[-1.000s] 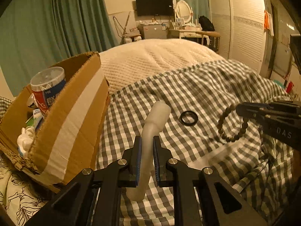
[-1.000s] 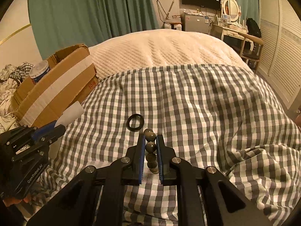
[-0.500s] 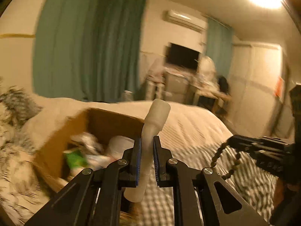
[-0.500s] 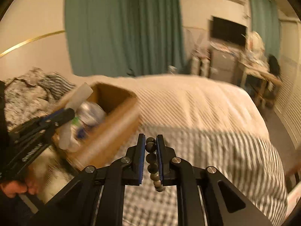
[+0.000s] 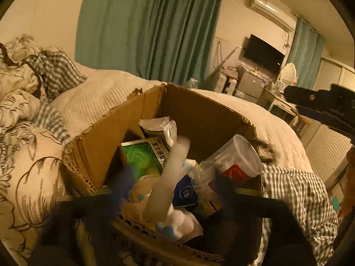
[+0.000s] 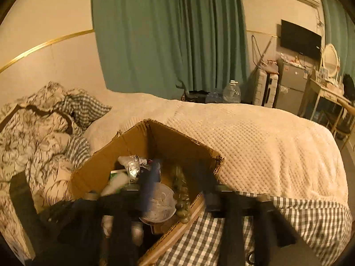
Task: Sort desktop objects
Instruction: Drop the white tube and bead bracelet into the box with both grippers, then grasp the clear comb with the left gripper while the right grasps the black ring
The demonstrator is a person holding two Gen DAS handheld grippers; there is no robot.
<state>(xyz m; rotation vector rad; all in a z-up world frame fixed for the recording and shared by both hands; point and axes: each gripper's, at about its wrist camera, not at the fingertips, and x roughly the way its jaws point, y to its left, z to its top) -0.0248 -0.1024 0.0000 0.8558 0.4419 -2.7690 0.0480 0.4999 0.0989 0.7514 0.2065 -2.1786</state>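
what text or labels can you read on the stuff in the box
"复方感冒", partly cut off, on the green and white carton in the cardboard box.
Small white logo on the blue packet: too blurred to read.
Red label on the clear plastic cup: no letters legible.
Right wrist view: nothing readable; contents blurred behind the tongs.

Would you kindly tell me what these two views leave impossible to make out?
- Left wrist view: the left tongs are motion-blurred, so whether they touch the white tube is unclear.
- Right wrist view: the right tongs and the bead bracelet are smeared, so contact is unreadable.
- Both views: the floor of the cardboard box is hidden by its contents, and the print on the green packet is too small to read.
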